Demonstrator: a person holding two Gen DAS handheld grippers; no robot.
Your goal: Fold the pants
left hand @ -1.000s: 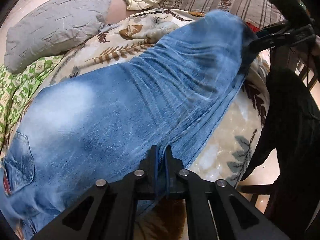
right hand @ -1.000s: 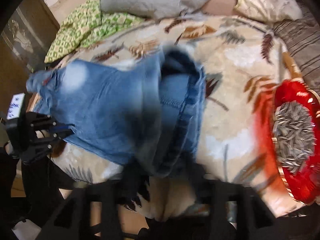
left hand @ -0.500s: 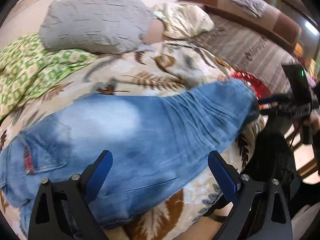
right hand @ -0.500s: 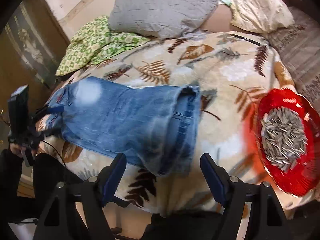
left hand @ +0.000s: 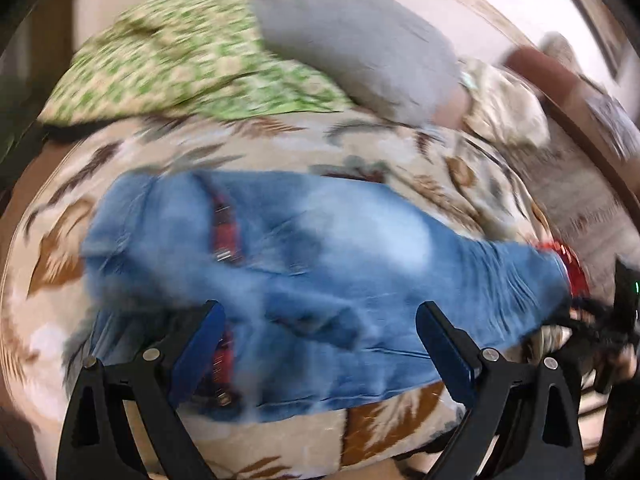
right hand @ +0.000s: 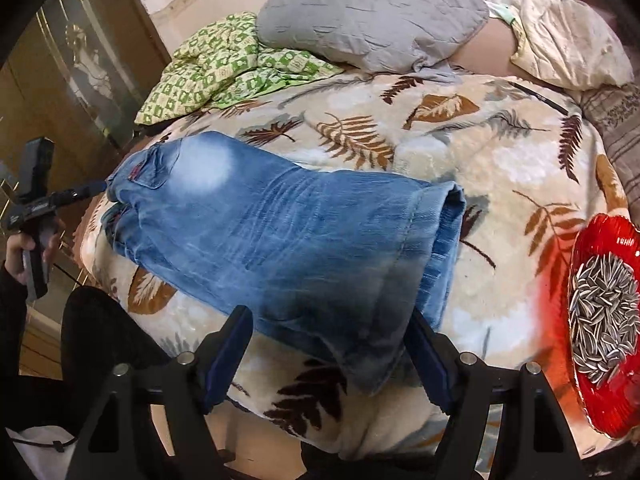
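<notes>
A leaf-print blanket [right hand: 460, 168] covers the bed, and on it the blue jeans [right hand: 280, 240] lie folded lengthwise, waistband to the left, hems to the right. A red dish of sunflower seeds [right hand: 604, 320] sits near the hems. The left gripper [left hand: 320, 324] and right gripper [right hand: 328, 332] are both spread wide, holding nothing.

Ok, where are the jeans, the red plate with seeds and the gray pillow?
jeans [right hand: 280, 240], right wrist view, middle of the leg.
red plate [right hand: 600, 236], right wrist view, bare upper rim.
gray pillow [right hand: 368, 12], right wrist view, middle.
</notes>
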